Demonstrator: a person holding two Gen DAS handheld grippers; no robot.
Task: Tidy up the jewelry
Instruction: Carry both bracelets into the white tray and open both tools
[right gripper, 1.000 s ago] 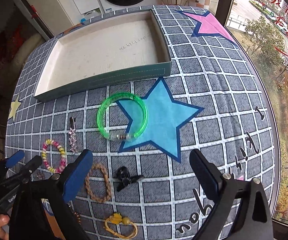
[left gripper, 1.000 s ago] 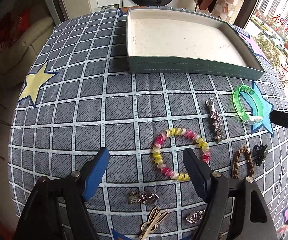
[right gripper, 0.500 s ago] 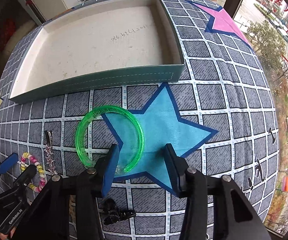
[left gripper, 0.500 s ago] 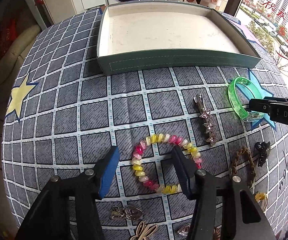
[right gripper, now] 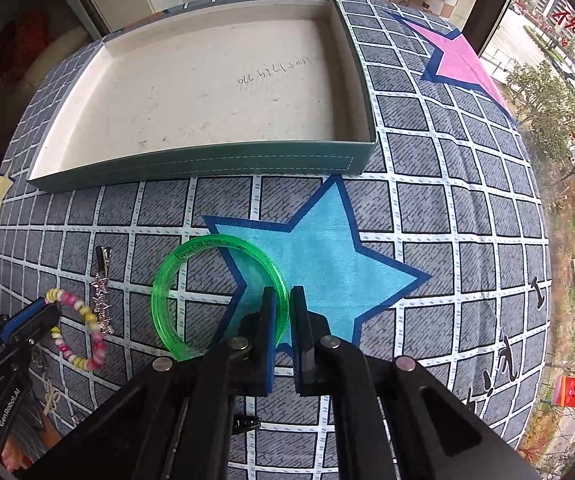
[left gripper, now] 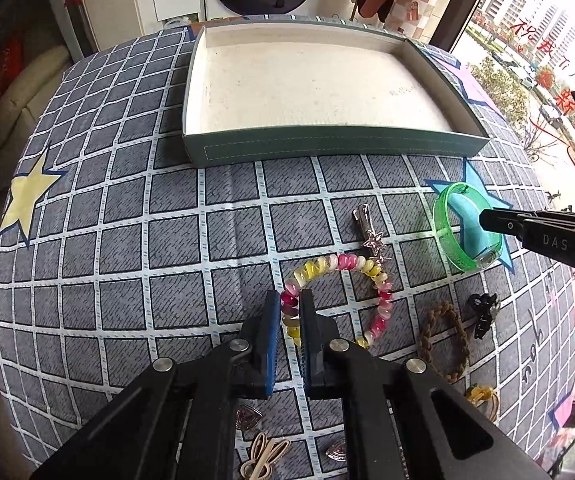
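Item: left gripper (left gripper: pixel 290 312), jaws just closed on beaded bracelet (left gripper: pixel 339 300), pinching near side for lift.
Item: right gripper (right gripper: pixel 283 308), jaws just closed, clamping green bangle (right gripper: pixel 215 296) rim.
I judge tray (left gripper: pixel 327 146), beyond jaws, the destination.

Both cameras sit just behind their own fingers and look steeply down at the tabletop (left gripper: pixel 135 264) from close above, facing the shallow box (left gripper: pixel 327 148) at its far side and the window beyond. The left wrist view hangs over the beaded bracelet (left gripper: pixel 343 264), the right wrist view over the green bangle (right gripper: pixel 191 264) and blue star (right gripper: pixel 319 256). They share the box, both bracelets and the star hair clip (right gripper: pixel 101 300), and each catches the other gripper at its edge
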